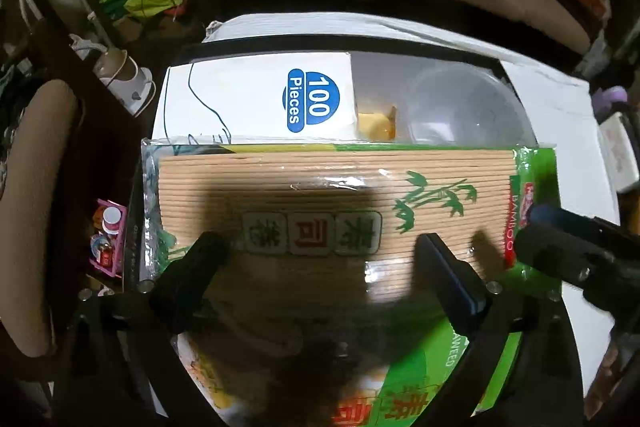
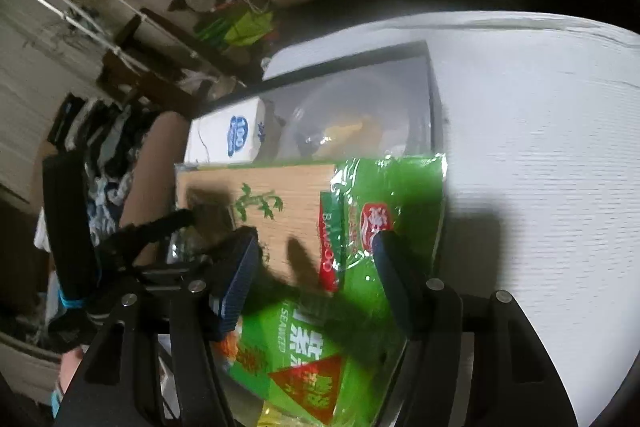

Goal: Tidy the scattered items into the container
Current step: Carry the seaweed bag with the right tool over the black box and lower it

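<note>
Bamboo mat packet (image 1: pixel 320 195) lay flat across the near part of the container (image 1: pixel 508 67), covering the things under it; its right end reached just over the container's right edge, seen from the right wrist. Packet was a clear, glossy plastic sleeve with green printed borders. Inside, thin tan slats ran side by side in even ribs. Print on the face: a green bamboo sprig, 3 square character tiles (2 green, 1 red), a red band lettered "BAMBOO".

Container was a shallow rectangular box with a dark rim, set on the white, finely ribbed worktop (image 2: pixel 540 147). Behind the packet inside it: a white carton (image 1: pixel 256 99) with a blue round badge reading "100 Pieces", a clear domed plastic lid (image 1: pixel 460 103), something yellow (image 1: pixel 376 127) between them, not identifiable.

Left claw (image 1: pixel 324 247) hung over the packet's middle, spread wide, gripping nothing; whether its tips touched the film could not be told.

Right claw (image 2: pixel 316 247) hung at the packet's green right end, jaws part-spread. Its dark blue ribbed pads (image 2: pixel 240 283) stood either side of the printed band, not pressing on it.
</note>
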{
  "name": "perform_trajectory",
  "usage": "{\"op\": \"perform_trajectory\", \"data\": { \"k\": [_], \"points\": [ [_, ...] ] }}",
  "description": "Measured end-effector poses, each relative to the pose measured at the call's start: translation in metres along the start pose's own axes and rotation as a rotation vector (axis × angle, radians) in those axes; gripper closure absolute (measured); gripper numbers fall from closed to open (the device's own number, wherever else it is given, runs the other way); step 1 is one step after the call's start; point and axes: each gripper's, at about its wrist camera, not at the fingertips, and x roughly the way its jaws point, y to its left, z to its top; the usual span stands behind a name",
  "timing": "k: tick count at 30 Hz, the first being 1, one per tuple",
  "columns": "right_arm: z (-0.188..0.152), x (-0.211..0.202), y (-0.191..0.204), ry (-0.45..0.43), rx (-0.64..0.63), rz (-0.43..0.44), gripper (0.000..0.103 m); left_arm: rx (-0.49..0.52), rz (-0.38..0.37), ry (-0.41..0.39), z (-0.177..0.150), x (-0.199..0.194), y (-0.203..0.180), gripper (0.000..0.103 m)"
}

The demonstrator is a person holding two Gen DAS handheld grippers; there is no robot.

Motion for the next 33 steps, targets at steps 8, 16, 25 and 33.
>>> {"op": "perform_trajectory", "data": {
  "k": [8, 16, 25, 33],
  "points": [
    [0.03, -0.045, -0.008, -0.148, 0.027, 0.112, 0.037, 0.026, -0.064, -0.132, -0.002, -0.031, 0.004, 0.007],
    [0.079, -0.01, -0.014, -0.006, 0.162, 0.229, 0.032, 0.233, -0.076, -0.121, 0.003, -0.007, -0.026, 0.006],
    [0.075, 0.018, -0.023, 0.06, 0.17, 0.178, 0.032, 0.208, -0.17, -0.243, 0.006, -0.036, 0.0, 0.011],
    [0.074, 0.013, -0.032, 0.079, 0.206, 0.207, 0.032, 0.407, -0.109, -0.215, 0.023, -0.002, -0.036, 0.01]
  ]
}}
